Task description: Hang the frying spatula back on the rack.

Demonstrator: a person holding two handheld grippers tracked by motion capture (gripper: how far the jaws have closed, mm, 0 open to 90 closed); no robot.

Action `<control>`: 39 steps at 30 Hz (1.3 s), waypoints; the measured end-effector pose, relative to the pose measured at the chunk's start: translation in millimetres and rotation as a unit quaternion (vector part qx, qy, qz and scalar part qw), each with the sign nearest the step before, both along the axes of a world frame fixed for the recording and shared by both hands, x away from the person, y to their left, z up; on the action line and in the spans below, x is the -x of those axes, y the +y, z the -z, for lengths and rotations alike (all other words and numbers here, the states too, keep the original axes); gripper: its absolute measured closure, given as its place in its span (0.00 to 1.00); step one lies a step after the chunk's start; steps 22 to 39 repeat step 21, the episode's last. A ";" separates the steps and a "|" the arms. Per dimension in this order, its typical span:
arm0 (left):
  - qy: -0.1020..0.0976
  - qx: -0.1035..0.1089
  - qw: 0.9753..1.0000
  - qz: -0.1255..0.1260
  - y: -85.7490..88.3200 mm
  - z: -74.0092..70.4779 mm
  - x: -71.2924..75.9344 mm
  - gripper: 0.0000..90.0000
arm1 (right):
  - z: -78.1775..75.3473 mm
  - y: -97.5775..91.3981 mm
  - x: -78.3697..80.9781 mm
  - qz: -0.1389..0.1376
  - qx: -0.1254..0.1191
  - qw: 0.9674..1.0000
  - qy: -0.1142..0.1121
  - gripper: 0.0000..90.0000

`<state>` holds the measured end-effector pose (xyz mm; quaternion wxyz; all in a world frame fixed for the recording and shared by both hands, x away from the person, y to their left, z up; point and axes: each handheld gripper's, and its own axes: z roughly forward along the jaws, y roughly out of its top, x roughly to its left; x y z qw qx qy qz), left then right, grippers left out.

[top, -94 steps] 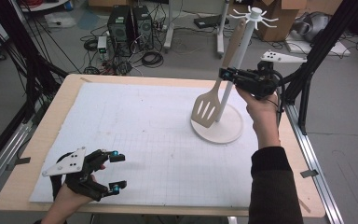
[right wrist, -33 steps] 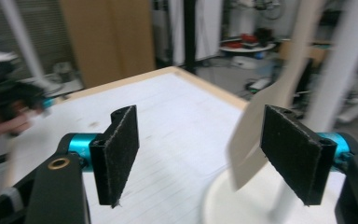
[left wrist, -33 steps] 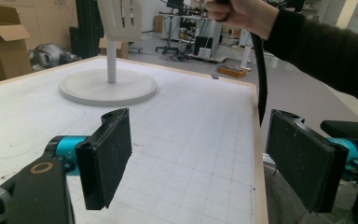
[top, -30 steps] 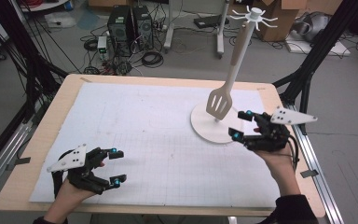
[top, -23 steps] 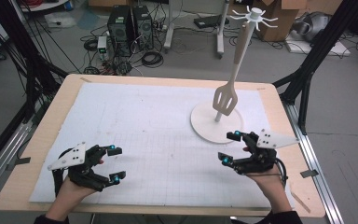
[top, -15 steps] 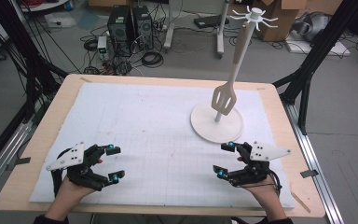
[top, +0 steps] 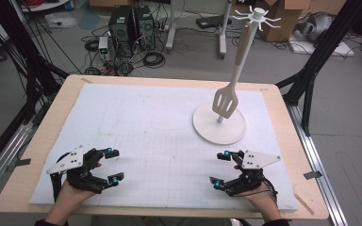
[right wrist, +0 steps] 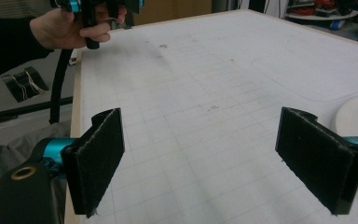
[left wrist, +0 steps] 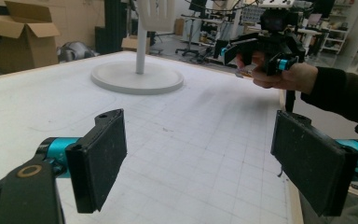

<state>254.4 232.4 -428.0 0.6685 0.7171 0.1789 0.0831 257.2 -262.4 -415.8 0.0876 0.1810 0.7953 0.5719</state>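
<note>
A white slotted spatula hangs by its long handle from the hooked top of a white stand, whose round base sits at the table's right. My right gripper rests low near the front right, well short of the base. Its jaws have just been opening and stand wide with nothing between them. My left gripper is at the front left, also open and empty, its jaws having widened slightly. The left gripper view shows the base and the other hand's gripper.
A white gridded mat covers the wooden table. Black frame struts stand at both sides. Cables and computer cases lie on the floor beyond the far edge.
My right gripper let go of the spatula, which now hangs on the stand, and came down and back to the front right of the mat. The left hand hardly moved.
</note>
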 end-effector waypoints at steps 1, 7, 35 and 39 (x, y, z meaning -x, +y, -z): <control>0.000 0.000 1.000 0.000 0.0 0.0 0.0 0.21 | 0.0 0.0 0.0 0.000 0.000 1.000 0.000 0.16; 0.005 0.000 1.000 -0.006 1.7 2.2 -0.2 0.21 | 1.7 -3.0 -3.3 0.005 -0.009 1.000 0.008 0.16; 0.005 -0.002 1.000 -0.003 0.5 1.5 0.7 0.21 | 2.4 -11.1 -5.8 0.014 -0.021 0.999 0.019 0.16; 0.005 -0.002 1.000 -0.003 0.5 1.5 0.7 0.21 | 2.4 -11.1 -5.8 0.014 -0.021 0.999 0.019 0.16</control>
